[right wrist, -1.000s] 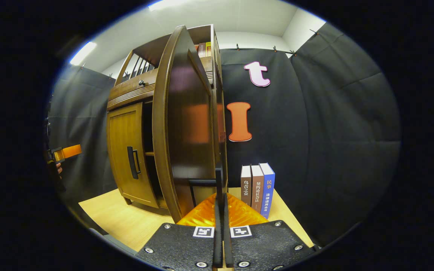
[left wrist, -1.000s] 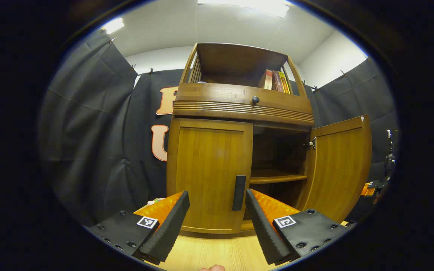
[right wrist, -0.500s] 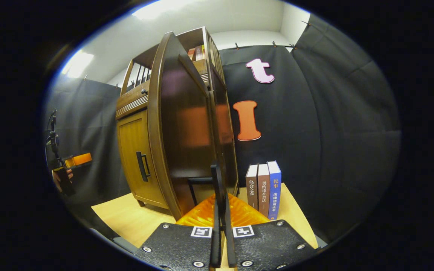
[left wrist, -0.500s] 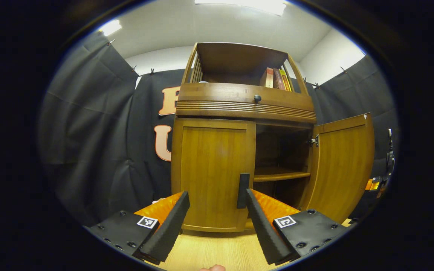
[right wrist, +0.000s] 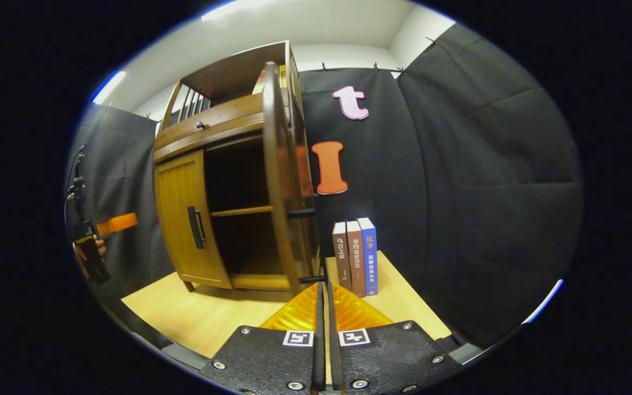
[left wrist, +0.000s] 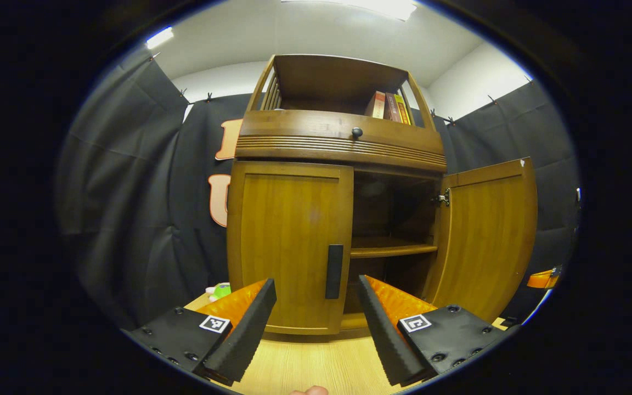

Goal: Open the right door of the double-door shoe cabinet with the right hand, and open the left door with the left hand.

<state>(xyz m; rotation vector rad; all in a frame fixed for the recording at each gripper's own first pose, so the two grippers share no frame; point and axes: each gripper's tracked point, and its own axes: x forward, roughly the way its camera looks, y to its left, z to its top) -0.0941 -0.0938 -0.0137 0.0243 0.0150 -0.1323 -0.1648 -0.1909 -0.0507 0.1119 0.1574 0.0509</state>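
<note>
Left tongs (left wrist: 316,312) gape wide, lined up on the black handle (left wrist: 334,271) of the shut left door (left wrist: 288,241), ready to pinch it, I'd say. Right tongs (right wrist: 322,307) are pressed together, holding nothing, just off the open right door (right wrist: 278,181). Cabinet (left wrist: 338,148) stands at the desk's (left wrist: 321,367) back edge, beside three books (right wrist: 355,258).
</note>
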